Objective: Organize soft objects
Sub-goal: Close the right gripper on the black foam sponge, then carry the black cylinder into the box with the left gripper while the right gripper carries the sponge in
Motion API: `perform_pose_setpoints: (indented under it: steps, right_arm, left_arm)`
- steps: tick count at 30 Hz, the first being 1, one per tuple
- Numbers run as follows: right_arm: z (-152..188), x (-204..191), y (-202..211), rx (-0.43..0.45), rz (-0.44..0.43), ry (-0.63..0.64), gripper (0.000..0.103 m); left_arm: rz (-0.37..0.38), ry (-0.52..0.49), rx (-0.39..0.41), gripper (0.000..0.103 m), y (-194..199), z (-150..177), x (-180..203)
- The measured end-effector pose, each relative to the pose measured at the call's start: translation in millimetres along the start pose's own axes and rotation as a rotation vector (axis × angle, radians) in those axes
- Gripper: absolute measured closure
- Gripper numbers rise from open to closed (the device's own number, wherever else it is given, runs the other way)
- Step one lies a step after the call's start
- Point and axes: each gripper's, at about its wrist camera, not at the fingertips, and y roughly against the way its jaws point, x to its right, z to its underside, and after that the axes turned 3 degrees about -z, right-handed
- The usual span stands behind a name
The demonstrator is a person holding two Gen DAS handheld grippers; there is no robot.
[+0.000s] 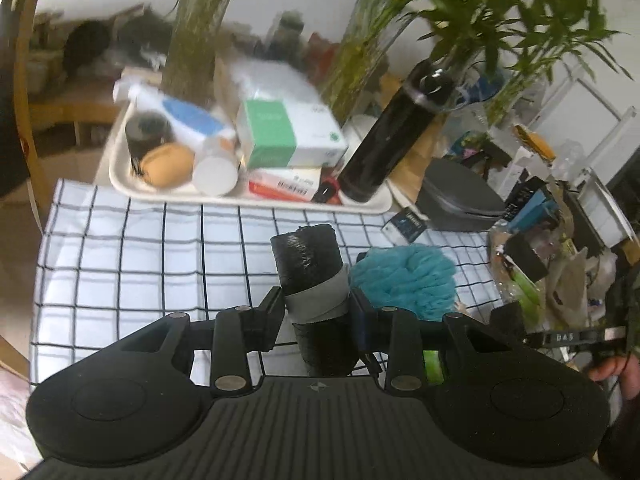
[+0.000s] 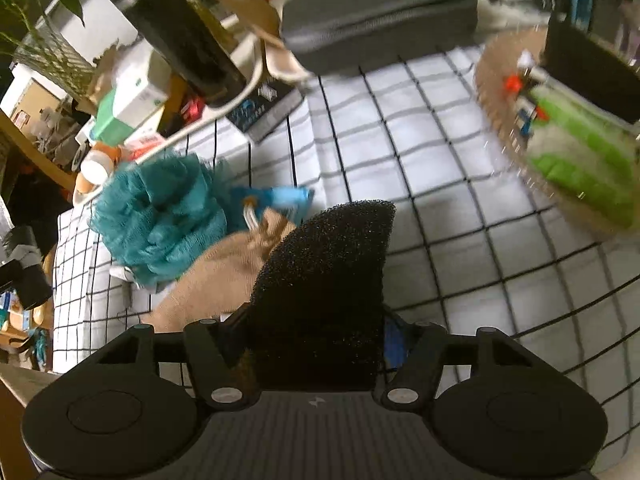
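Showing two grasps: the left claw [image 1: 318, 306] is clamped on a black taped roll [image 1: 310, 268] at lower centre; the right claw [image 2: 316, 328] is squeezed around a black foam sponge [image 2: 326, 280]. Compressed foam may spring free; the teal bath pouf [image 2: 160, 224] at centre left could be snagged.

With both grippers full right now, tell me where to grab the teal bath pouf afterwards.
Grip the teal bath pouf across its puffy mesh body, coming from above. It lies loose on the checked cloth, and the mesh should squash easily. The white loop is probably too thin.
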Motion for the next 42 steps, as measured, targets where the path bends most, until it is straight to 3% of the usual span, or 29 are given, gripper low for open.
perform_pose_setpoints:
  steps: [11, 23, 32, 42]
  right_arm:
    - [3, -30, 71, 0.17, 0.038, 0.124, 0.037]
    - [30, -70, 138, 0.24, -0.011, 0.199, 0.037]
    - [57, -104, 170, 0.225, -0.095, 0.266, 0.037]
    - [88, -135, 157, 0.117, -0.139, 0.34, 0.036]
  left_arm:
    - [-0.02, -0.091, 0.071, 0.069, 52, 1, 38]
    - [0.021, -0.149, 0.097, 0.069, 103, 18, 75]
    - [-0.027, -0.208, 0.005, 0.068, 113, 42, 100]
    - [-0.07, -0.203, -0.148, 0.068, 94, 72, 103]
